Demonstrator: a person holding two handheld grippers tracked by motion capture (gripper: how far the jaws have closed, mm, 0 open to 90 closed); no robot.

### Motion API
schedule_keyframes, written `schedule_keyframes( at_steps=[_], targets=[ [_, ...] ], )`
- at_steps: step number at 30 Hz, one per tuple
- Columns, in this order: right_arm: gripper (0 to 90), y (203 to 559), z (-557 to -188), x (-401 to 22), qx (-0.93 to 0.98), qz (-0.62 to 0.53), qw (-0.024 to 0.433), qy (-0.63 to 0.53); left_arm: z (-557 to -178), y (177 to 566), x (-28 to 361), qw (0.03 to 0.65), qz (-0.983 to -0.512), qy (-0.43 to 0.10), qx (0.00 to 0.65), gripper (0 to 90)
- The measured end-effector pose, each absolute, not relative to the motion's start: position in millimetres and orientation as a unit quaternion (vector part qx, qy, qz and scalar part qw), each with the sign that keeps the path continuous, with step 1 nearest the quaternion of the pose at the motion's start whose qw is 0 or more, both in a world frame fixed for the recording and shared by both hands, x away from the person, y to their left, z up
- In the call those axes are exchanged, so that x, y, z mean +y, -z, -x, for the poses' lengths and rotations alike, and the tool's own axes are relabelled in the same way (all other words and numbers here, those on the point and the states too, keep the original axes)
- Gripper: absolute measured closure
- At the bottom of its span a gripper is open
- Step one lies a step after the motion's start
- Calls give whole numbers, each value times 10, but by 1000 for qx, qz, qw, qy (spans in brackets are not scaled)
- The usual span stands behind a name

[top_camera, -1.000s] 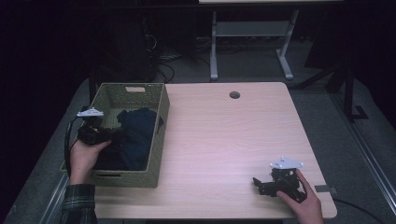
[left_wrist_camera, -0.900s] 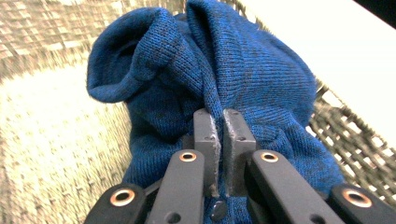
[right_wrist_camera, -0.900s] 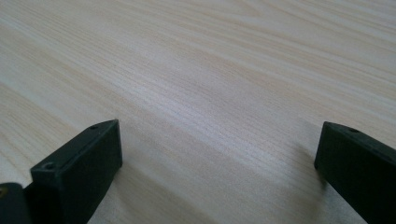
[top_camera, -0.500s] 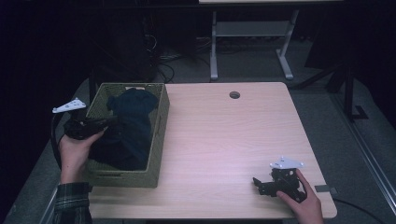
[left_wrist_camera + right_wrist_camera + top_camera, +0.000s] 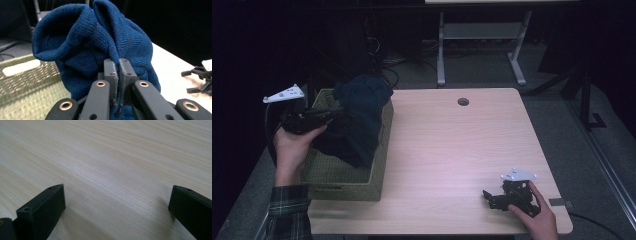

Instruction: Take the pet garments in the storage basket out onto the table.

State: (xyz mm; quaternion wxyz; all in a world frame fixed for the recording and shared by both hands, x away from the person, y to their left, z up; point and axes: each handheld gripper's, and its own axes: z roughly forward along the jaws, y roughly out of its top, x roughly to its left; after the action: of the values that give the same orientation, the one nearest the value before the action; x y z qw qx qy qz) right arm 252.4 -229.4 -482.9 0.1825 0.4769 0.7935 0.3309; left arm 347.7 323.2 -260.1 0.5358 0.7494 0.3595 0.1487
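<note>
left hand-held gripper (image 5: pixel 334 112) is clamped on the blue knit sweater (image 5: pixel 357 120), lifting it above the woven basket (image 5: pixel 347 180) at frame left, next swing it onto the surface (image 5: pixel 452 150); right hand-held gripper (image 5: pixel 492 200) rests wide open.

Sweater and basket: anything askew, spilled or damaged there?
Nothing stands out. The left gripper pinches a fold of the blue sweater, which hangs bunched above the basket. The basket sits upright on the table, nothing spilled.

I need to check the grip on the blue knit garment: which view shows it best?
The left gripper view: the left gripper pinches a fold of the blue knit garment, knit texture clear. The high view shows it dark, hanging over the basket. The right gripper view faces bare table.
</note>
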Motion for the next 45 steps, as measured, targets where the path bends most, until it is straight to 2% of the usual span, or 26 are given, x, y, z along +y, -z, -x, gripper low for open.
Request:
schedule_keyframes(
  at_steps=[23, 45],
  targets=[
    [4, 4829, -2525, -2296, 794, -476, 183, -331, -3603, 2178, 2488, 556, -769, -133, 286, 861],
    [5, 4826, -2520, -2292, 793, -479, 181, -331, -3859, 2378, 1547, 566, -784, -81, 244, 860]
  ],
)
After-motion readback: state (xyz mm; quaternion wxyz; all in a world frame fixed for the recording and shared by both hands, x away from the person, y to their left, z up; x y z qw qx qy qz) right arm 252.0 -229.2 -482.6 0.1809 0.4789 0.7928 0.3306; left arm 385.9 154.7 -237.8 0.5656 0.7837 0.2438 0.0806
